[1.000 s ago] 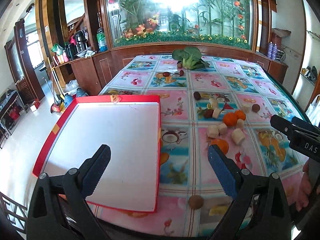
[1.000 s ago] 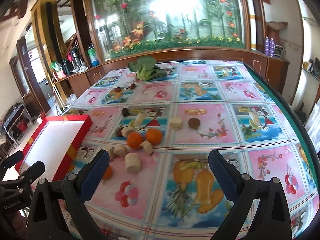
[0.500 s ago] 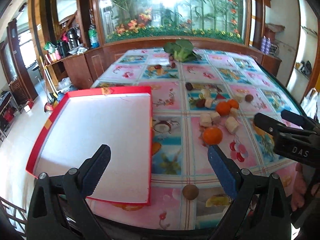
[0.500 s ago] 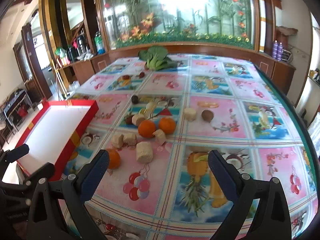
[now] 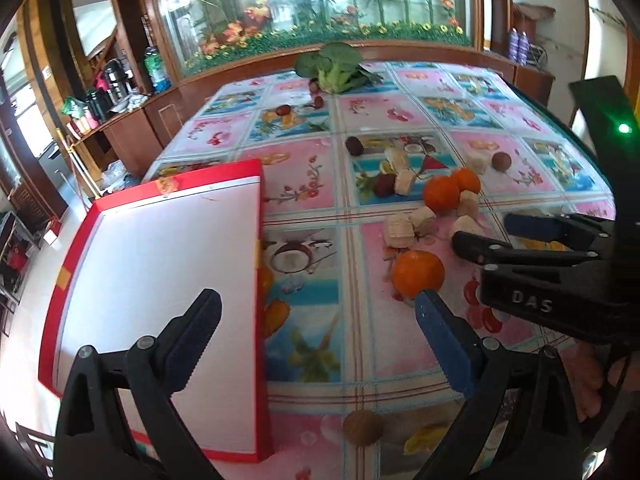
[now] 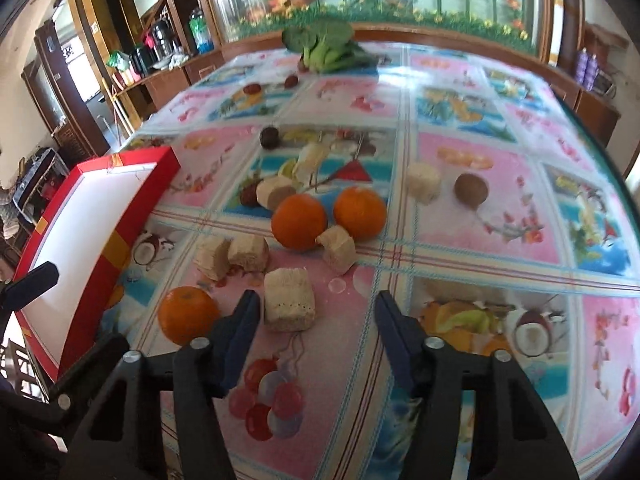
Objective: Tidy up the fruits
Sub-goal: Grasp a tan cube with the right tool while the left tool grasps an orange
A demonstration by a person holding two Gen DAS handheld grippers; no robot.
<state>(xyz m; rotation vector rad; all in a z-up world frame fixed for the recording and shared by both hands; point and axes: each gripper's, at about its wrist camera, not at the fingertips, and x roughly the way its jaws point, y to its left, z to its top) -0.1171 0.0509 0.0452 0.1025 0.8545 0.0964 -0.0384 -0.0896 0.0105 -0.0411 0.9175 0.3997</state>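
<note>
step: first pick, nothing in red tray [image 5: 160,280] at table's left edge | advice: centre the right gripper [image 6: 316,320] over the pale fruit chunk [image 6: 289,300] before it squeezes | right: jaws closing, empty, chunk just ahead beside left finger | left gripper [image 5: 316,340]: spread wide, empty; orange [image 5: 418,274] near its right fingertip

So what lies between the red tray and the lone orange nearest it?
Nothing: between the red tray and the lone orange only bare patterned tablecloth shows, clearest in the right wrist view.
</note>
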